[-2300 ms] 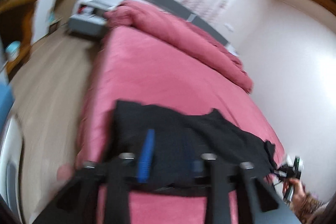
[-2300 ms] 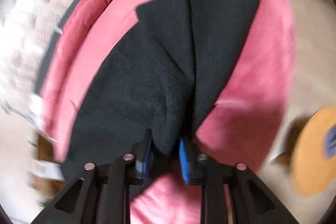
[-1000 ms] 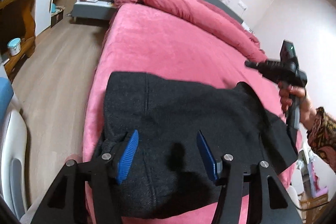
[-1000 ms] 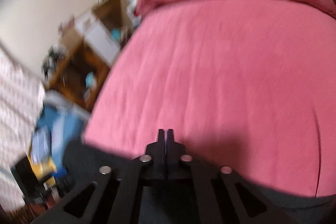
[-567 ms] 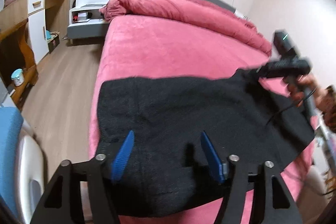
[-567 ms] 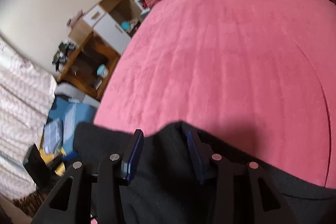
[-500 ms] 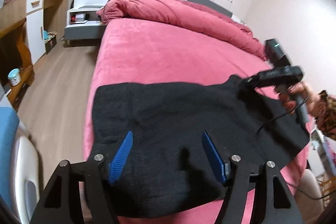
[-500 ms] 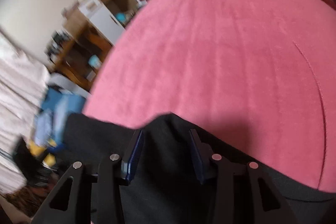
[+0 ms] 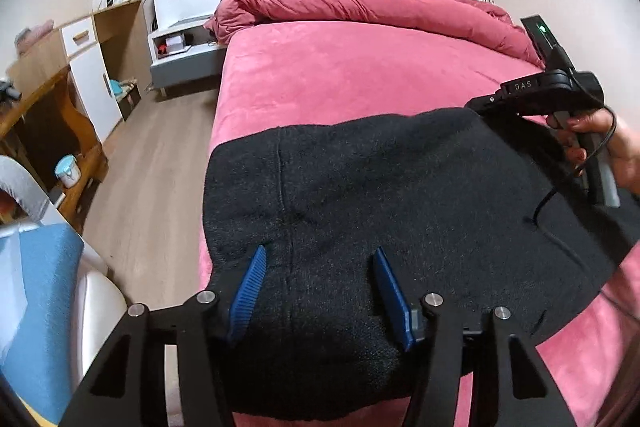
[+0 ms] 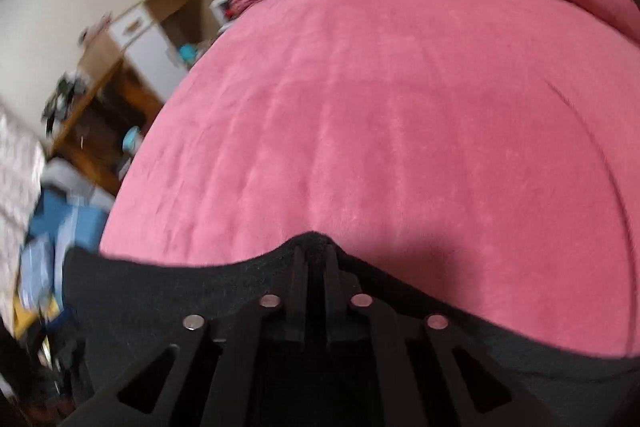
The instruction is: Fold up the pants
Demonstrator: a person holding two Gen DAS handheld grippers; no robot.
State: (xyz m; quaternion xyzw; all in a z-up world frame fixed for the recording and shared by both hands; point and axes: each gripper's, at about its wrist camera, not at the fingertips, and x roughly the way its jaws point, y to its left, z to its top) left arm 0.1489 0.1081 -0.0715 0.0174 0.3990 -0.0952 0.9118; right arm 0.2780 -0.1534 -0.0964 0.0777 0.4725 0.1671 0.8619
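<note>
Black pants (image 9: 392,195) lie spread across the foot of a pink bed (image 9: 360,83). My left gripper (image 9: 318,259) is open, its blue pads (image 9: 252,279) over the near left part of the pants without closing on them. My right gripper (image 10: 315,251) is shut on the far edge of the pants (image 10: 168,283) and lifts that edge into a small peak. It also shows in the left wrist view (image 9: 476,105) at the far right edge of the pants, held by a hand.
A bunched pink duvet (image 9: 360,3) lies at the head of the bed. A nightstand (image 9: 180,51), wooden desk and cabinet (image 9: 80,67) stand left across the wood floor (image 9: 152,187). A blue and white chair (image 9: 44,307) is near left.
My right gripper was open over the far edge of the pants and has now shut on it. My left gripper stays open over the pants.
</note>
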